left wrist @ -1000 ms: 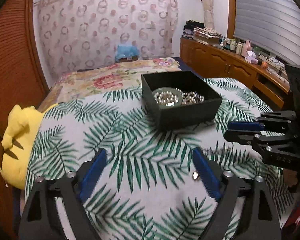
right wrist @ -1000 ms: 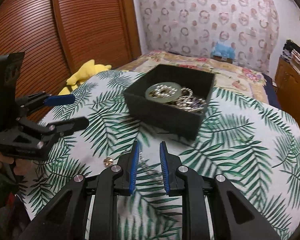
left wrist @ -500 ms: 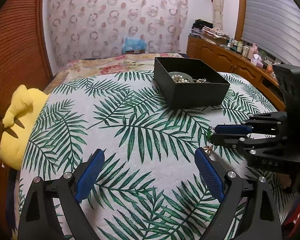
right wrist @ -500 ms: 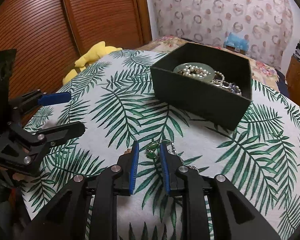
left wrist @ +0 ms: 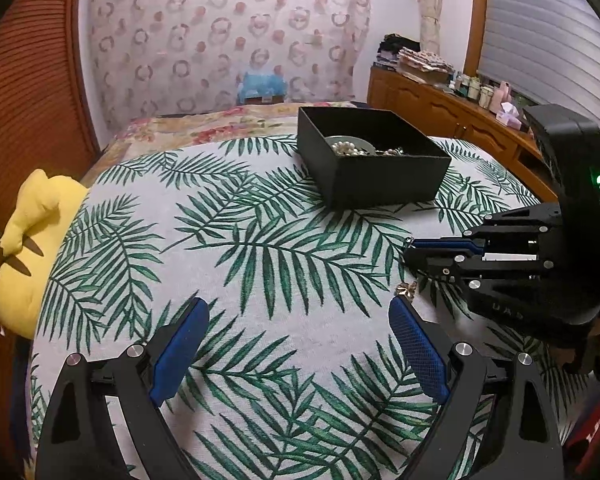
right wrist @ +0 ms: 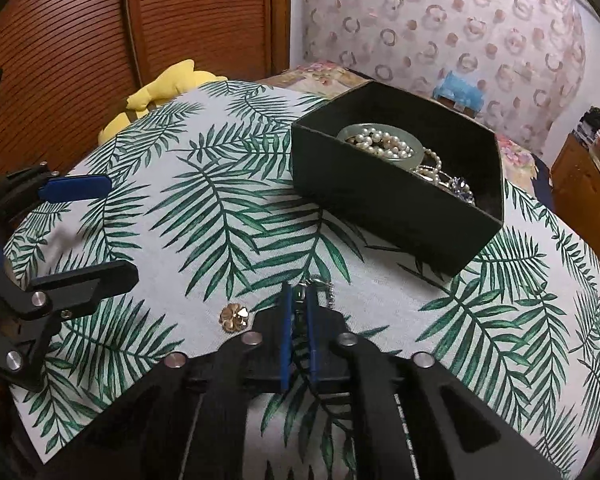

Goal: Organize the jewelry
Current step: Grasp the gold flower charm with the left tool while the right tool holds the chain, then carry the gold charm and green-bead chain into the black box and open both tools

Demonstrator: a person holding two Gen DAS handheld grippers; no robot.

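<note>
Right gripper (right wrist: 299, 300): jaws just closed, pinching a silver chain with green pendant (right wrist: 320, 285) on the leaf-print bed cover (right wrist: 220, 208), near its front edge. Left gripper (left wrist: 296, 344): jaws spread, empty. Gold flower earring (right wrist: 233, 315) loose just beside the right jaws. Black box (right wrist: 380, 208) toward the far edge, already holding pearls (right wrist: 380, 142). Best lifted slowly, straight up, keeping the trailing chain clear of the box wall before release.

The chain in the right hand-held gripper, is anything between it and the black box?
Nothing visible. The right hand-held gripper has just closed on the chain; only bare leaf-print cloth lies between it and the black box, whose near wall must be cleared.
</note>
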